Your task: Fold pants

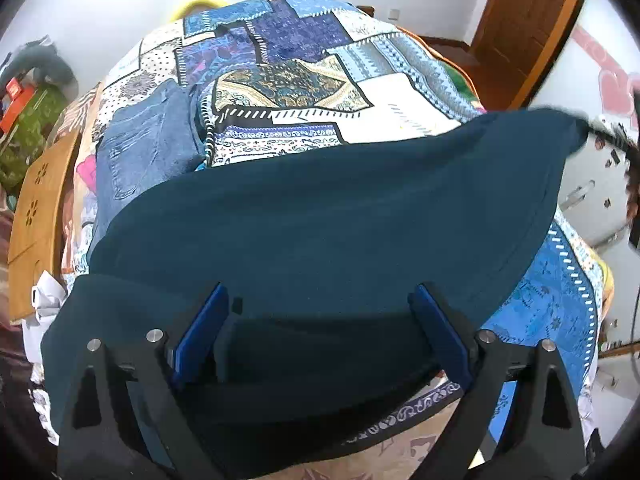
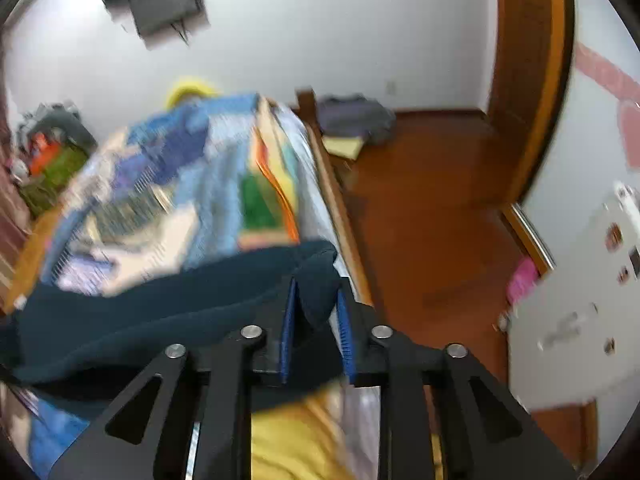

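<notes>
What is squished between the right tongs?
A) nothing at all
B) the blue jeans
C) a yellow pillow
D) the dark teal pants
D: in the right wrist view a bunched corner of the dark teal pants sits between the blue pads of the right tongs, while the blue jeans lie apart on the patchwork bedspread.

A patchwork-covered bed (image 1: pixel 320 92) carries dark teal pants (image 1: pixel 320 220) and jeans (image 1: pixel 148 140).

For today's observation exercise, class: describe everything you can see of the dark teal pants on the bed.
The dark teal pants are plain, soft, matte fabric with a stitched hem along one edge. They lie spread across the near part of the patchwork bedspread, next to folded blue jeans. The left gripper stands open above them. A bunched corner sits between the right gripper fingers.
</notes>
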The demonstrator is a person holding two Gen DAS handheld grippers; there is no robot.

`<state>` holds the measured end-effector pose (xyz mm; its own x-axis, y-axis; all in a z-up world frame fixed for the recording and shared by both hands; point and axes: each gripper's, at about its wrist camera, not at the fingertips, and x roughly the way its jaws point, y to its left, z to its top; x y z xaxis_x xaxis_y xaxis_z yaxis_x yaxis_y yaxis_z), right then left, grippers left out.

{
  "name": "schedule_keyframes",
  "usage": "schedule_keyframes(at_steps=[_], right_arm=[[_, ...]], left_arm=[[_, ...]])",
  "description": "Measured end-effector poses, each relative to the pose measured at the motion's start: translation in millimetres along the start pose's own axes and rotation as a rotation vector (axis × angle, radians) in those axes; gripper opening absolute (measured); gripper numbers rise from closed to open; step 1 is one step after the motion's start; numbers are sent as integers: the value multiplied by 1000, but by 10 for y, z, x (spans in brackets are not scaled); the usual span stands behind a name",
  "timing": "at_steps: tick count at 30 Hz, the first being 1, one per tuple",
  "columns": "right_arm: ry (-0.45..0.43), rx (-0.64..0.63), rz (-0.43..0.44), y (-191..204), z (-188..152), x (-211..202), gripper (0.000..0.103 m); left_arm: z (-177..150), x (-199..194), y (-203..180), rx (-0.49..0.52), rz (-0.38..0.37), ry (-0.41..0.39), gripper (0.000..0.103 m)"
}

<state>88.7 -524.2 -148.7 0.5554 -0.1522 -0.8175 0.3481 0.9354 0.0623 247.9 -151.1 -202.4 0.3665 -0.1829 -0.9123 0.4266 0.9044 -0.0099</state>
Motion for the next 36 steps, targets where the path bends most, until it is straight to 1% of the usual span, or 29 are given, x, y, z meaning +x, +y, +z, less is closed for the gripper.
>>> schedule_keyframes(at_steps=[2,4,6,7,8,9,10,11,13,15,16,19,20,22,23,24,25,26,28,30,33,34,36], right_arm=[[35,6,-41,-49,-146,16,26],[51,2,-79,-52,-194,-18,28],[46,9,-118,-45,-171,-87,35],[36,25,-135,-29,-113,-138,42],[17,35,-131,-22,-77,-212,44],[-11,41,-116,17,-27,-291,44],[-51,43,-89,107,73,-397,48],[-74,40,-70,163,114,-465,52],[-123,22,-6,400,243,-618,56],[-164,-21,78,750,375,-741,58],[-176,-44,104,897,402,-772,58],[-215,-156,185,1559,476,-873,59],[-218,-183,207,1715,462,-880,60],[-213,-269,279,2193,438,-883,60],[-210,-303,301,2359,407,-871,60],[-208,-354,325,2609,380,-863,60],[-206,-390,340,2771,359,-844,60],[-203,-437,357,2990,321,-818,61],[-187,-517,383,3350,243,-729,61],[-166,-583,413,3642,136,-636,61],[-118,-646,441,4054,22,-421,61],[-102,-653,446,4124,4,-339,61],[-35,-662,451,4339,-25,-114,61]], left_arm=[[-8,-57,47,-29,-7,-18,94],[-13,-123,114,-58,-11,-38,94],[-19,-214,219,-93,-7,-71,94],[-26,-274,289,-114,-3,-91,94],[-36,-343,372,-136,2,-116,94],[-49,-419,459,-157,9,-144,94],[-75,-532,576,-180,24,-188,94],[-87,-604,645,-192,39,-215,94],[-154,-807,884,-225,92,-276,94],[-207,-953,1099,-247,131,-308,94],[-256,-1059,1255,-261,161,-329,94],[-407,-1275,1655,-300,240,-368,94],[-470,-1339,1803,-315,267,-378,94],[-610,-1447,2107,-351,316,-392,94],[-695,-1493,2276,-373,338,-397,94],[-770,-1525,2429,-391,348,-399,94],[-866,-1540,2648,-421,357,-395,95],[-940,-1534,2784,-447,369,-384,95],[-1106,-1439,3157,-520,403,-331,95],[-1259,-1329,3427,-576,405,-282,95],[-1472,-1068,3777,-654,359,-204,95],[-1544,-937,3894,-684,318,-177,95],[-1626,-737,4010,-724,262,-141,95]])
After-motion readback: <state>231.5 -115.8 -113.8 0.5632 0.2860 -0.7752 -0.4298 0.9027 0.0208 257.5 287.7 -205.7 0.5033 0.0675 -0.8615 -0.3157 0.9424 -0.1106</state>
